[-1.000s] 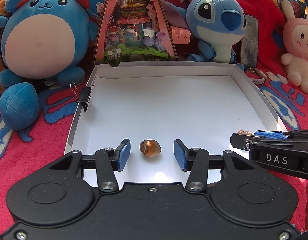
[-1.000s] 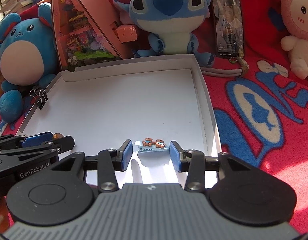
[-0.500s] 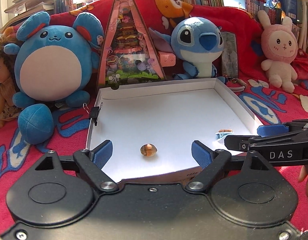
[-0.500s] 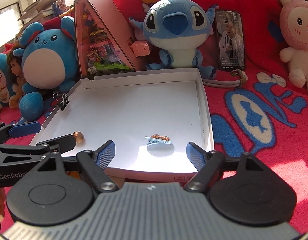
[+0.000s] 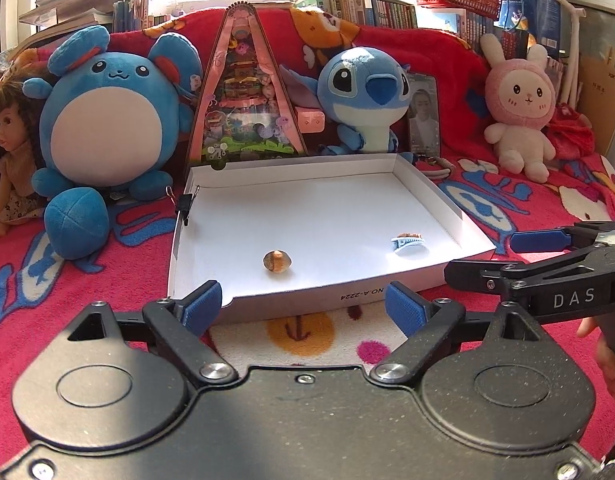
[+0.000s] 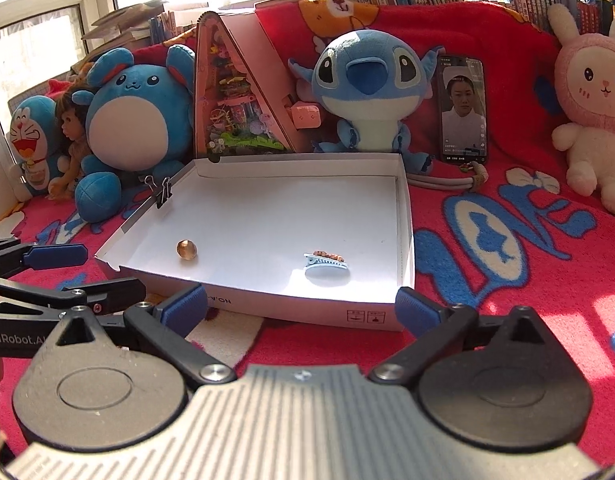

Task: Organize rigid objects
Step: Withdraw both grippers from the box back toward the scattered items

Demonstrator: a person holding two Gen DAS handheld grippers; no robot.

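A shallow white cardboard box [image 5: 439, 204] [image 6: 405, 216] lies on the red blanket. Inside it, near the front, rest a small brown bead [image 5: 277, 261] [image 6: 186, 249] at the left and a light blue hair clip [image 5: 408, 242] [image 6: 325, 263] with brown decoration at the right. My left gripper [image 5: 303, 308] hovers before the box's front wall, its jaws still opening and nothing between them. My right gripper [image 6: 301, 308] also hangs in front of the box, jaws still widening and empty. Each gripper shows at the other view's edge.
A black binder clip [image 5: 186, 201] [image 6: 162, 193] grips the box's left wall. Behind the box stand a round blue plush [image 5: 107, 120], a pink triangular toy house [image 5: 243, 100], a blue alien plush [image 6: 371, 92], a phone [image 6: 463, 108] and a pink rabbit plush [image 6: 591, 112]. A doll [image 5: 11, 152] sits far left.
Both grippers let go of their objects, spread their jaws wide and drew back and up out of the box. The bead and the hair clip stay on the box floor.
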